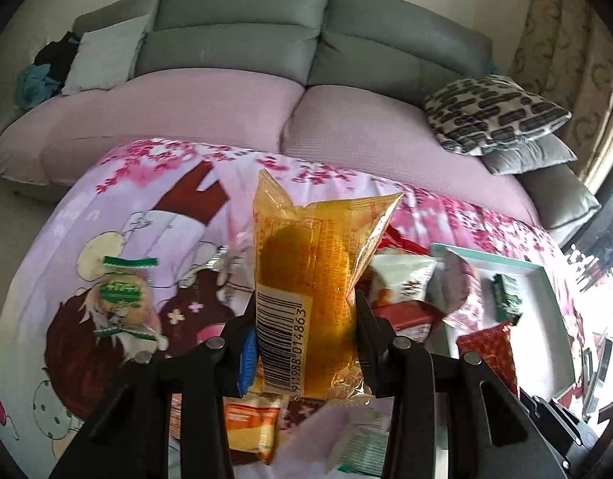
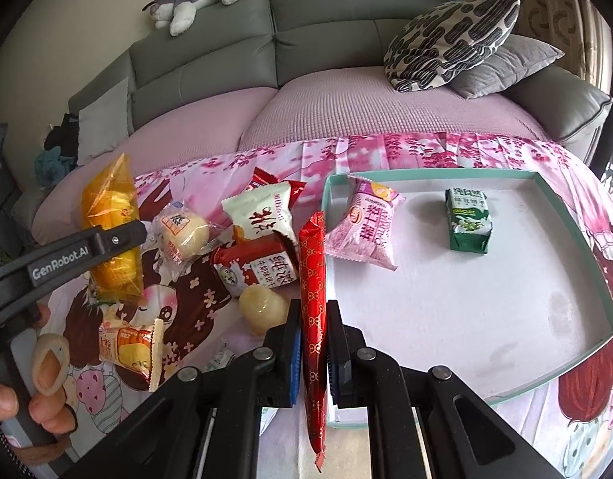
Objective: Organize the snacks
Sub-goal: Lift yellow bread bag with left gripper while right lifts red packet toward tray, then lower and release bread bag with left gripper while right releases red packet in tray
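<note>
Left gripper [image 1: 304, 319] and right gripper [image 2: 312, 343] tilt downward, jaws clamped.

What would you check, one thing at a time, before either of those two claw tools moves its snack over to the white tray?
1. Left gripper clamps the yellow see-through snack packet: ok, pads press on both sides.
2. Right gripper clamps the long red stick packet: ok, jaws shut on it.
3. Yellow packet lifted clear of the loose snacks on the pink cartoon cloth: ok.
4. Bare room in the shallow white tray with a teal rim: ok; only a purple packet and a green biscuit packet lie in it.
5. Red stick's lower end clear of the tray rim: cannot tell.
</note>
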`<action>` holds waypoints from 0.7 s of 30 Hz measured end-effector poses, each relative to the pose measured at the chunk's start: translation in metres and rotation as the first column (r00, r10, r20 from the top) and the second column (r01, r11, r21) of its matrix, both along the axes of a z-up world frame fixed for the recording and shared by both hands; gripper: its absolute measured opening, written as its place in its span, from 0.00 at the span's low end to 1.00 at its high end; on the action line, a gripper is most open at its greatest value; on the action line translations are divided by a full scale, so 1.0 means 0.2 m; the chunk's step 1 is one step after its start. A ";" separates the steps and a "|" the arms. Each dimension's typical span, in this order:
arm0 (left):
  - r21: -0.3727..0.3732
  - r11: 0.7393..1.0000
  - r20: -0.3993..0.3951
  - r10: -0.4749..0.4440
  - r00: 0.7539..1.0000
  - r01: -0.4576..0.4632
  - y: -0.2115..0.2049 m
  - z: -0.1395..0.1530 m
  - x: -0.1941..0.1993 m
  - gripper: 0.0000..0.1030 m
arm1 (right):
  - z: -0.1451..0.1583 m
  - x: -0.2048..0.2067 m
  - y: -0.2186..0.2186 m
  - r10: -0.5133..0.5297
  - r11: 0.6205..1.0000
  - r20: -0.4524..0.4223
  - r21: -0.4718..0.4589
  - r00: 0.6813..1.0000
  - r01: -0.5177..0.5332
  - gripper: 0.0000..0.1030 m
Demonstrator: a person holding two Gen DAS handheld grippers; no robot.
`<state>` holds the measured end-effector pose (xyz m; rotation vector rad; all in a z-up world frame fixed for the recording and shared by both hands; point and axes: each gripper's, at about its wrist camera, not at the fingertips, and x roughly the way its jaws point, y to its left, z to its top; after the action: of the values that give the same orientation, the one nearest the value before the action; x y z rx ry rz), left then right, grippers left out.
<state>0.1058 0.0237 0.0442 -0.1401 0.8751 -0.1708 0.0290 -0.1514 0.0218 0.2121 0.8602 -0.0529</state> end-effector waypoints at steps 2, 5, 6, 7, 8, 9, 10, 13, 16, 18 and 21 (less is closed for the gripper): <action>-0.004 1.000 0.004 -0.019 1.000 0.019 -0.04 0.01 -0.01 0.42 | 0.01 -0.01 -0.03 -0.014 1.000 0.003 0.001 1.000 0.014 0.11; -0.013 0.998 0.005 -0.054 0.999 0.054 -0.12 0.01 -0.03 0.42 | 0.01 -0.02 -0.10 -0.045 0.999 0.003 0.001 0.999 0.045 0.11; -0.014 0.998 0.003 -0.064 0.998 0.064 -0.14 0.01 -0.03 0.42 | 0.01 -0.03 -0.13 -0.060 0.998 -0.002 0.003 0.998 0.060 0.11; -0.015 0.997 0.001 -0.074 0.997 0.074 -0.17 0.01 -0.03 0.42 | 0.01 -0.03 -0.15 -0.074 0.997 -0.005 0.004 0.997 0.074 0.11; -0.016 0.996 0.000 -0.082 0.997 0.082 -0.19 0.01 -0.03 0.42 | 0.01 -0.04 -0.18 -0.084 0.996 -0.006 0.006 0.996 0.084 0.11; -0.017 0.996 -0.001 -0.091 0.996 0.091 -0.21 0.01 -0.04 0.42 | 0.01 -0.05 -0.22 -0.099 0.995 -0.006 0.009 0.995 0.099 0.11; -0.019 0.995 -0.002 -0.101 0.995 0.101 -0.24 0.01 -0.04 0.42 | 0.01 -0.05 -0.24 -0.111 0.994 -0.005 0.010 0.994 0.111 0.11; -0.019 0.991 -0.004 -0.136 0.991 0.136 -0.33 0.01 -0.06 0.42 | 0.01 -0.08 -0.34 -0.156 0.988 -0.003 0.012 0.988 0.156 0.11; -0.013 0.984 -0.008 -0.180 0.984 0.180 -0.43 0.01 -0.09 0.42 | 0.00 -0.10 -0.45 -0.209 0.978 -0.012 0.024 0.978 0.209 0.11; -0.010 0.979 -0.011 -0.205 0.979 0.205 -0.49 0.00 -0.10 0.42 | 0.00 -0.12 -0.51 -0.233 0.972 -0.014 0.033 0.972 0.233 0.11; -0.007 0.970 -0.020 -0.242 0.970 0.242 -0.59 -0.02 -0.12 0.42 | 0.00 -0.15 -0.60 -0.268 0.963 -0.014 0.028 0.963 0.269 0.11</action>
<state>0.0812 -0.0942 0.0410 -0.0388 0.9115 -0.4003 -0.0003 -0.2706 0.0210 0.3557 0.8384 -0.2956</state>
